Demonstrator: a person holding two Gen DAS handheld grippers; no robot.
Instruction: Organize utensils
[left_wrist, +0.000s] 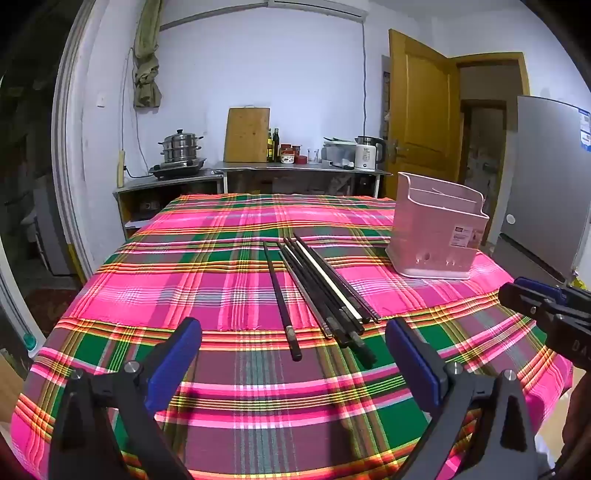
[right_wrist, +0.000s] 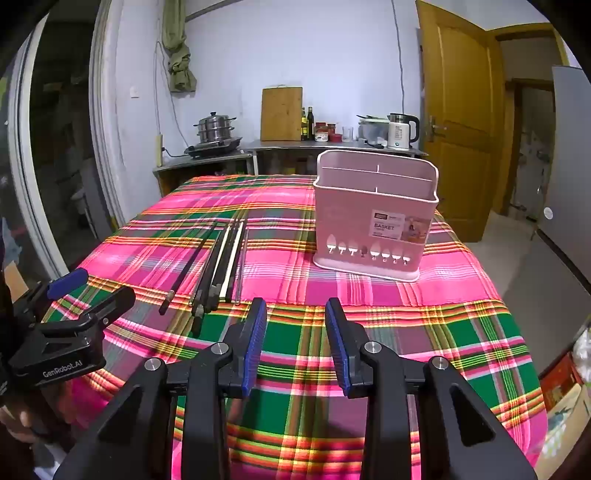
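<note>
Several dark chopsticks and one pale one (left_wrist: 325, 288) lie side by side on the plaid tablecloth (left_wrist: 192, 258); they also show in the right wrist view (right_wrist: 221, 262). A single black chopstick (left_wrist: 280, 299) lies slightly apart on their left. A pink utensil basket (left_wrist: 439, 229) stands upright at the right; in the right wrist view the basket (right_wrist: 373, 218) looks empty. My left gripper (left_wrist: 293, 354) is wide open and empty, just short of the chopsticks' near ends. My right gripper (right_wrist: 295, 332) is open and empty, in front of the basket.
The table's near edge curves below both grippers. A counter (left_wrist: 295, 170) behind holds a steamer pot, cutting board, bottles and kettle. A wooden door (left_wrist: 421, 107) and a grey fridge (left_wrist: 550, 177) stand at right. A box (right_wrist: 561, 384) sits on the floor.
</note>
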